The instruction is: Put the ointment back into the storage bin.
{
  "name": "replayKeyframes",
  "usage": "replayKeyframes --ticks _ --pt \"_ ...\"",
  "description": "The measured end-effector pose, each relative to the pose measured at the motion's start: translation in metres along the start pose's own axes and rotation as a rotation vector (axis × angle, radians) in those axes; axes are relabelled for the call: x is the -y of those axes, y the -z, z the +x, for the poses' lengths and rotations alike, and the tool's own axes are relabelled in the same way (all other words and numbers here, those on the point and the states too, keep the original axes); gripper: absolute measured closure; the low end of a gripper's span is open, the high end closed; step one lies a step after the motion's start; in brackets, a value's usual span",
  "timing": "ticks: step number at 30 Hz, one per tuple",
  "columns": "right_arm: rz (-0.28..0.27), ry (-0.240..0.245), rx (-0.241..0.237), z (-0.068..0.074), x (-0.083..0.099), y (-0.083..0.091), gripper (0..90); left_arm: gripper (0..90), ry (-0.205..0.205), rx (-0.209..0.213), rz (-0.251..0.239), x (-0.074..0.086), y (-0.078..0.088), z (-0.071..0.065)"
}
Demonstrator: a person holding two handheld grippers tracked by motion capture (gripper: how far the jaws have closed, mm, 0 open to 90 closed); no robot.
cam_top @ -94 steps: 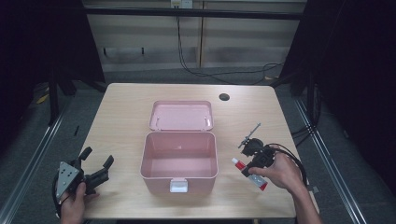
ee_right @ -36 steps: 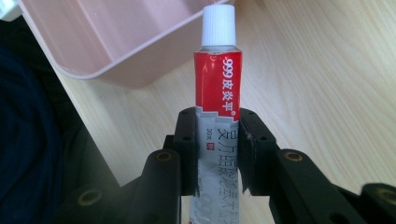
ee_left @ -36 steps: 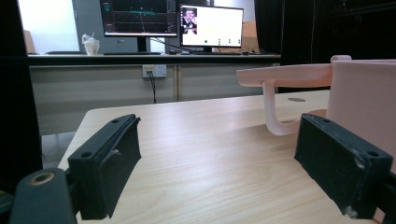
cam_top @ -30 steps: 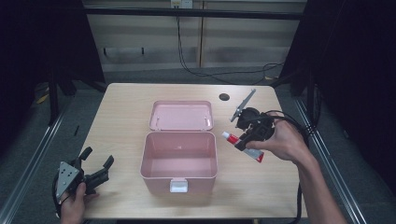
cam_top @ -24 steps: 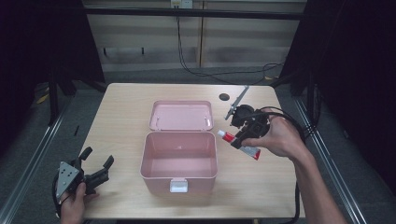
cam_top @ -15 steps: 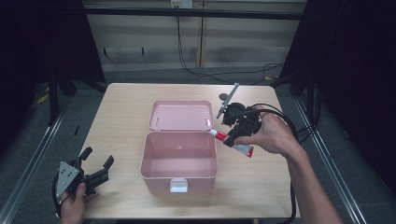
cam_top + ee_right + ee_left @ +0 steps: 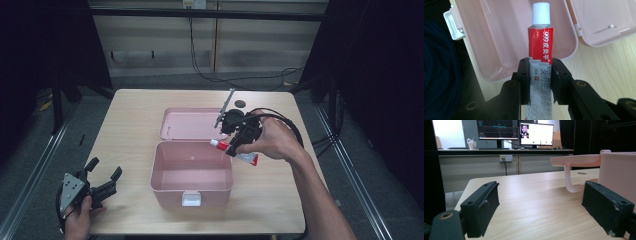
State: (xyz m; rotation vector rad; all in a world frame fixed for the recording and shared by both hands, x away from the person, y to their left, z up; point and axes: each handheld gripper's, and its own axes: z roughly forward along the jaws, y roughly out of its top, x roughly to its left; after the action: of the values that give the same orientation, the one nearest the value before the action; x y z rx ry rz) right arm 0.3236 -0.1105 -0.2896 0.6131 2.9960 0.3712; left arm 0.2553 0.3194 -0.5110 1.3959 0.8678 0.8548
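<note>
A light wooden table (image 7: 135, 125) is seen from above, with an open pink plastic box (image 7: 192, 172) at its middle and the box's hinged pink lid (image 7: 192, 122) laid back flat behind it. The inside of the box appears empty.

A small red-and-white ointment tube with a white screw cap (image 7: 234, 152) is clamped between the black jaws of the right gripper (image 7: 233, 148), which is held in a person's hand above the box's far right corner. In the right gripper view the tube (image 7: 541, 47) is seen pinched across its white lower half, with the red band and cap sticking out beyond the jaw tips over the pink box interior (image 7: 499, 37).

The work is judged to be about midway: the tube is already picked up and carried to the box, but it is not yet lowered inside or let go.

The tube's long axis is lying nearly level, slightly tilted. Its cap end is pointed toward the left of the table and over the box opening, while its flat crimped end is pointed toward the right edge.

The left gripper (image 7: 102, 186) is rested near the table's front left corner, well apart from the box, with its jaws spread wide and nothing between them.
</note>
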Motion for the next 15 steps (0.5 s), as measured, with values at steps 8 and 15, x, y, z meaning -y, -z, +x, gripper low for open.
replayKeyframes --ticks 8,15 --pt "0.021 0.05 -0.028 0.003 -0.02 -0.01 71.6 13.9 -0.001 0.001 0.001 0.0 0.0 0.0" --pt "0.026 0.092 -0.042 0.008 -0.035 -0.018 71.7 13.9 0.0 0.002 0.002 0.0 0.0 0.0"
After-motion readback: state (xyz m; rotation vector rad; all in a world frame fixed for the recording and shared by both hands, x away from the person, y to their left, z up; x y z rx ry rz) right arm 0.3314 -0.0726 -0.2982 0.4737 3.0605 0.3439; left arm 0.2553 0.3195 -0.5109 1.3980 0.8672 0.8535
